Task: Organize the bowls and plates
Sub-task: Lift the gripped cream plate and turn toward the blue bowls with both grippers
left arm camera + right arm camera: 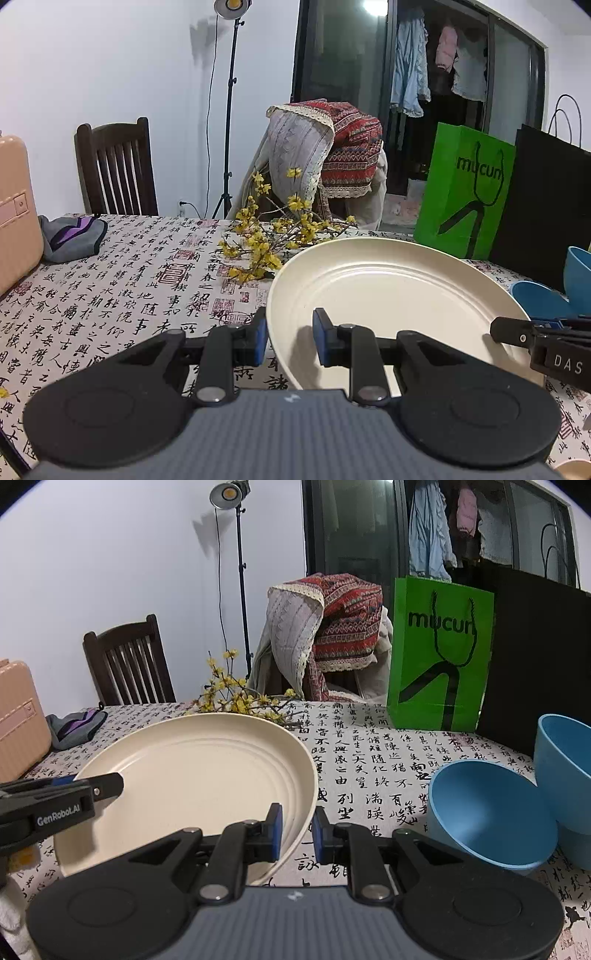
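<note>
A large cream plate [388,288] [199,760] is held at two sides over the calligraphy-print tablecloth [122,280]. My left gripper [290,339] is shut on its left rim, one blue pad outside and one inside. On the opposite rim my right gripper [297,830] is shut the same way. Each gripper also shows as a black tip in the other view: the right gripper [496,329] and the left gripper [116,784]. Two blue bowls [491,812] [565,764] lie tipped on the cloth to the right of the plate.
A yellow flower branch [258,236] lies just behind the plate. A green paper bag [439,657] and a black bag [535,664] stand at the back right. A pink case [14,206] and a grey-purple pouch [74,236] are at the left. Chairs stand beyond the table.
</note>
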### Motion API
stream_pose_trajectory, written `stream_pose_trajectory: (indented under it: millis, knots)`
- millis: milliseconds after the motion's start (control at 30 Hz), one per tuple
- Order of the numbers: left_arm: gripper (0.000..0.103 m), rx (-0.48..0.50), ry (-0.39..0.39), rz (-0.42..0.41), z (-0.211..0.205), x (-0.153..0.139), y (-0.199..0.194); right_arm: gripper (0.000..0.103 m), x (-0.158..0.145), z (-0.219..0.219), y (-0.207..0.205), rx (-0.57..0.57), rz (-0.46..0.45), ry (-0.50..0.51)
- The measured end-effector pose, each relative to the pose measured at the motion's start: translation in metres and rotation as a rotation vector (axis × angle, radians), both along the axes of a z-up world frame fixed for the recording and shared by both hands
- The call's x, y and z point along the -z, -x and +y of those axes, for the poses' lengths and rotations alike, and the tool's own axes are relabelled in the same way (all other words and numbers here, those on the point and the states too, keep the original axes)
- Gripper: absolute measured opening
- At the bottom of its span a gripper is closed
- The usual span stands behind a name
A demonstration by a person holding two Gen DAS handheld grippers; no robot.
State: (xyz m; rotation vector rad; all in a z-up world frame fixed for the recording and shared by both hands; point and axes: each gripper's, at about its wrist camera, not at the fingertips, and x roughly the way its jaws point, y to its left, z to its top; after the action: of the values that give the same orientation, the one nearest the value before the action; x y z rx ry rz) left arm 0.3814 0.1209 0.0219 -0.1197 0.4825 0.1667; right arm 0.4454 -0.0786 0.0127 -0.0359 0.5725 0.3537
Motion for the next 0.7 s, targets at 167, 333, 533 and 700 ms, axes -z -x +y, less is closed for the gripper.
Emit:
stream_pose_trajectory:
  millis: [167, 333, 533, 700]
  knots:
    - [0.025, 0.011, -0.004, -0.007, -0.004, -0.004, 0.015, 0.016, 0.001, -0.005, 0.017, 0.002, -0.032, -0.014]
    - [0.025, 0.018, -0.025, -0.022, -0.008, -0.010, 0.032, 0.016, 0.000, -0.010, 0.030, 0.007, -0.039, -0.038]
    - [0.025, 0.019, -0.039, -0.040, -0.012, -0.014, 0.052, 0.016, -0.006, -0.013, 0.049, 0.010, -0.070, -0.043]
    - [0.025, 0.022, -0.045, -0.053, -0.016, -0.019, 0.066, 0.016, -0.010, -0.016, 0.064, 0.010, -0.086, -0.046]
